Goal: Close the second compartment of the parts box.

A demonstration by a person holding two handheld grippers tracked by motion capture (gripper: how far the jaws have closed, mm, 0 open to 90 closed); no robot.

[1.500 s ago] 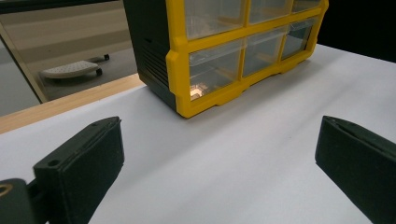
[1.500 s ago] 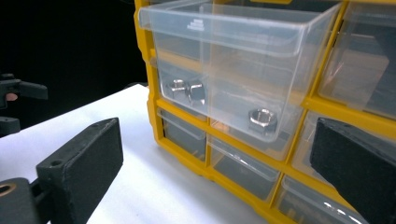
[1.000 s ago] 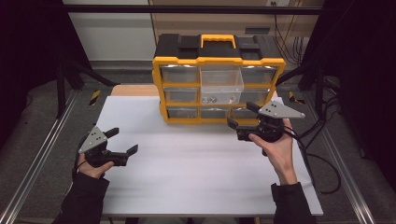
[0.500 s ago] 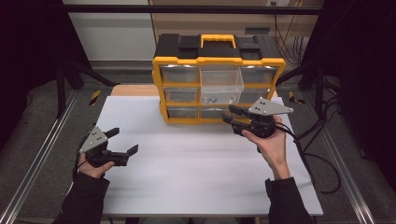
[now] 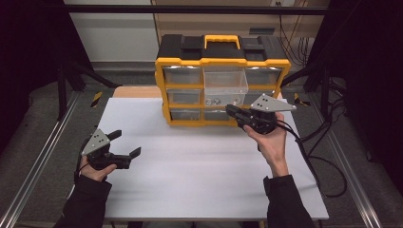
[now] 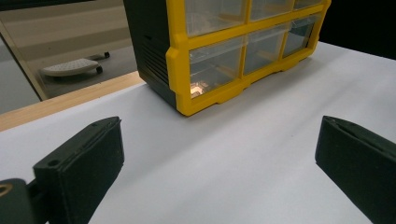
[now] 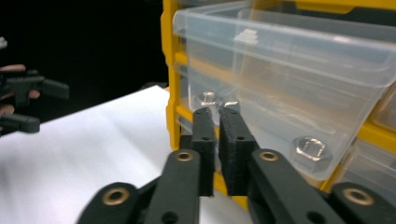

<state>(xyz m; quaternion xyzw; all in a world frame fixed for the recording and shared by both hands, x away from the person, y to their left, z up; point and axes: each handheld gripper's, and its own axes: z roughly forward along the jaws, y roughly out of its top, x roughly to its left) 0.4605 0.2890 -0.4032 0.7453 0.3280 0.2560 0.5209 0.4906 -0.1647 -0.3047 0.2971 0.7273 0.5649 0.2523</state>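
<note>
Drawer cabinet (image 5: 222,80) at table (image 5: 190,180) back, middle drawer (image 5: 225,85) pulled out, nuts (image 7: 310,148) inside, right claw (image 5: 229,110) just before it.

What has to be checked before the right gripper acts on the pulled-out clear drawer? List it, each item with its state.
1. Right gripper empty: its jaws have just been closing and are now shut with nothing between them. Ok.
2. Clear drawer sticks out of the yellow organizer. Ok.
3. Jaws touching the drawer front: cannot tell.
4. Nuts lie on the drawer floor, below its rim. Ok.
5. Left gripper is open, low over the table, apart from the organizer. Ok.
</note>
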